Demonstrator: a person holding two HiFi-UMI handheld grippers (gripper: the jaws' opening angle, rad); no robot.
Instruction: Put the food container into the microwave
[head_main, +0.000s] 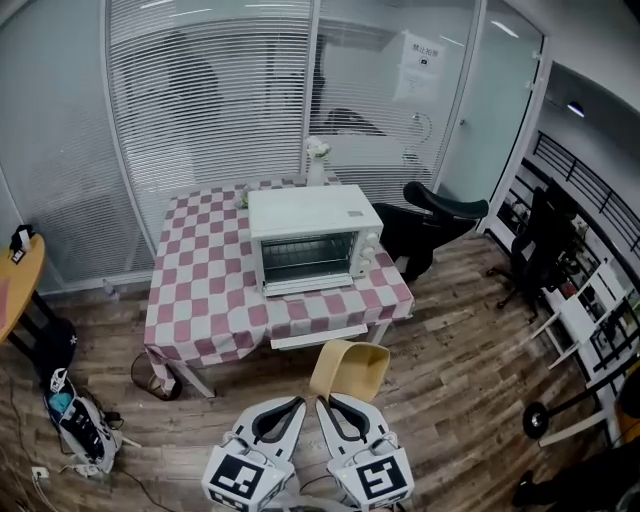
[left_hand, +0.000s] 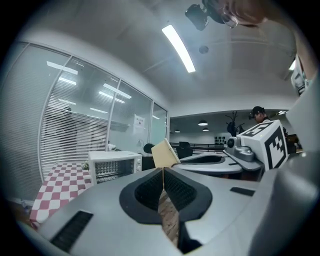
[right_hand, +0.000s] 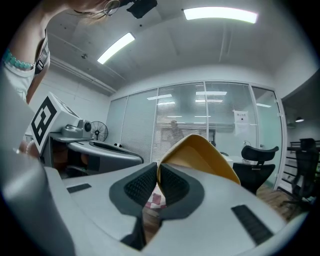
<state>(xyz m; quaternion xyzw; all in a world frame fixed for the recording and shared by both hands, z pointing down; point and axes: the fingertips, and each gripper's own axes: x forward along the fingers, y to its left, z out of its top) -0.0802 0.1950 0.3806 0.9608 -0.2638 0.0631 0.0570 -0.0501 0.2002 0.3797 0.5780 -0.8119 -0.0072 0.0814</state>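
The white microwave (head_main: 312, 237) stands on the pink-and-white checked table (head_main: 205, 290), its glass door facing me and looking closed. A tan food container (head_main: 350, 369) hangs above the wooden floor, just in front of the table. My right gripper (head_main: 326, 404) is shut on its rim; in the right gripper view the container (right_hand: 201, 157) rises from the pinched jaws of that gripper (right_hand: 158, 169). My left gripper (head_main: 296, 404) sits beside it, shut with nothing held. The left gripper view looks past that gripper (left_hand: 163, 171) to the container (left_hand: 165, 152) and microwave (left_hand: 114, 165).
A small vase of white flowers (head_main: 317, 160) stands behind the microwave. A black office chair (head_main: 436, 217) is right of the table, another chair (head_main: 540, 248) and a white rack (head_main: 590, 312) farther right. A bag (head_main: 75, 420) lies on the floor at left. Glass walls with blinds stand behind.
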